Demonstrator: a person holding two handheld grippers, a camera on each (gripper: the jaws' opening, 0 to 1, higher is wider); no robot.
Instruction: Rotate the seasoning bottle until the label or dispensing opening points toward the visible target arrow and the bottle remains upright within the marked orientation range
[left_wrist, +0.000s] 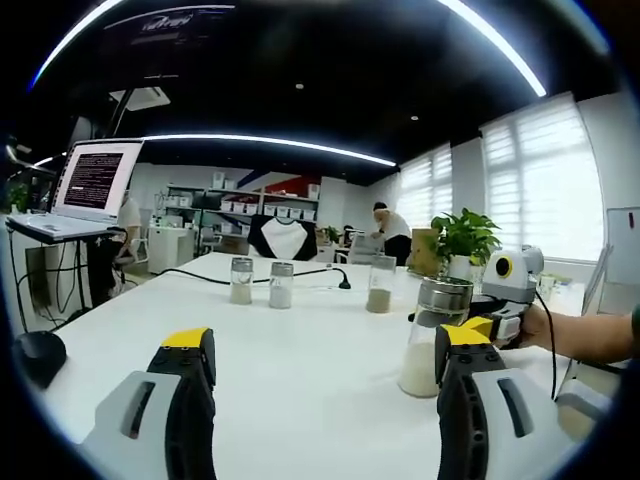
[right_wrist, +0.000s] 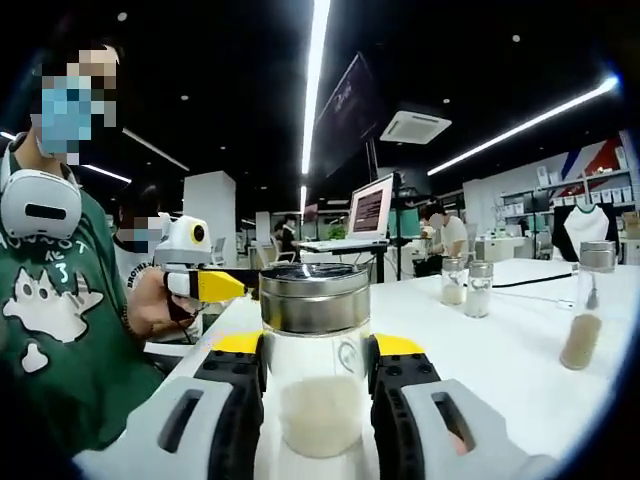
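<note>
- Right gripper (right_wrist: 315, 375) clenched on the seasoning bottle (right_wrist: 315, 370), yellow-tipped jaws pressed against both sides of the clear glass just under the metal lid.
- Bottle upright on the white table (right_wrist: 520, 350), pale powder filling the lower part of the glass; no label or dispensing opening to be made out.
- Same bottle (left_wrist: 432, 335) seen in the left gripper view at the right, upright near the table edge, with the right gripper (left_wrist: 490, 322) reaching in from the right and a hand (left_wrist: 535, 325) behind it.
- Left gripper (left_wrist: 325, 370) released, jaws spread wide and apart from everything, hovering over bare tabletop (left_wrist: 300, 370); bottle just beside the tip of its right jaw, contact not clear.
- Left gripper (right_wrist: 240, 287) also seen in the right gripper view, yellow tip pointing toward the bottle's lid from the left; touching or not, cannot tell.
- Farther out on the table: two small jars (left_wrist: 260, 282) side by side, a third jar (left_wrist: 380, 286) to their right, a black cable (left_wrist: 250, 280) behind them.
- Potted plant (left_wrist: 462, 240) beyond the bottle; open laptop (left_wrist: 85, 190) raised at far left.
- Person in a green shirt (right_wrist: 60, 320) at the left of the right gripper view.
</note>
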